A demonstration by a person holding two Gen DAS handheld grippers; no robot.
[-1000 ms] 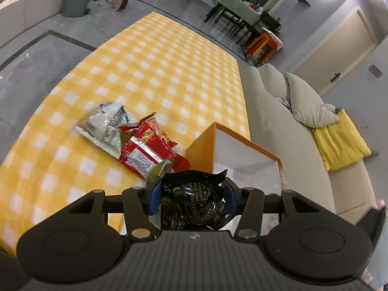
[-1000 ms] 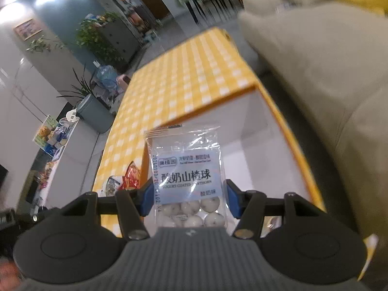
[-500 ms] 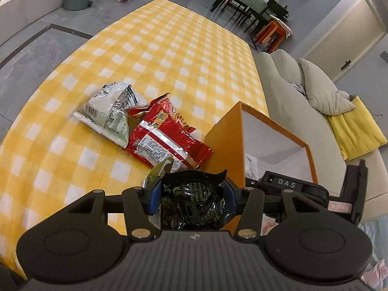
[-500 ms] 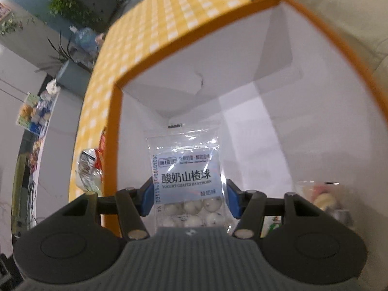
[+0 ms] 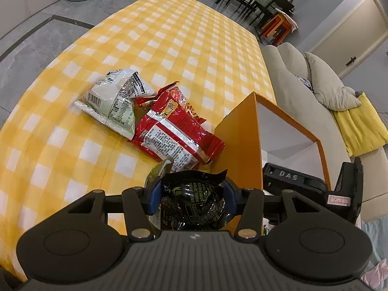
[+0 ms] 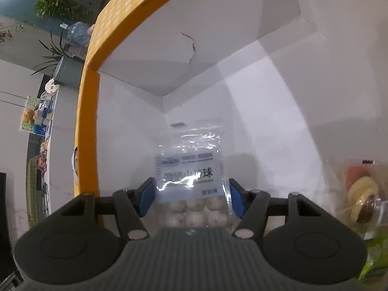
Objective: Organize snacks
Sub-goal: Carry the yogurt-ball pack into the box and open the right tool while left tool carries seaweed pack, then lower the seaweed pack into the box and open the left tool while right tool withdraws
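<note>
Left gripper [image 5: 191, 194]: its blue pads are pinching a crumpled black foil snack packet with green print [image 5: 192, 205] from both sides; the packet is filling the gap between them.

Ahead of the left gripper, on the left: a red foil snack bag with a silver seam [image 5: 174, 134] is lying flat on the yellow-and-white checked tablecloth [image 5: 169, 36]; a white-and-pale-green snack bag with a barcode [image 5: 114, 101] is lying beyond it, its edge overlapping the red one.

Just past the left fingertips: a small olive-green packet corner [image 5: 157, 172] is sticking up beside the black one; what is holding it I cannot tell.

Ahead of the left gripper, on the right: an open-topped cardboard box, orange outside and white inside [image 5: 240, 145], is standing on the tablecloth, close beside the red bag.

Right gripper [image 6: 190, 195]: it is reaching down inside the box [image 6: 88, 111], and its jaws have just been opening. A clear plastic bag of white coated balls with a pale blue label [image 6: 191, 181] is sitting between the blue pads; a sliver of gap is showing on each side, so they are not pressing it.

Right gripper as seen from the left wrist: its black body [image 5: 312, 189] is dipping into the box mouth.

To the right of the right gripper, on the box floor: a clear wrapper with yellow, red and brown contents [image 6: 361, 201] and something green [image 6: 378, 254] below it.

Beyond the box: a beige sofa with a grey pillow and a yellow cushion [image 5: 305, 89].
</note>
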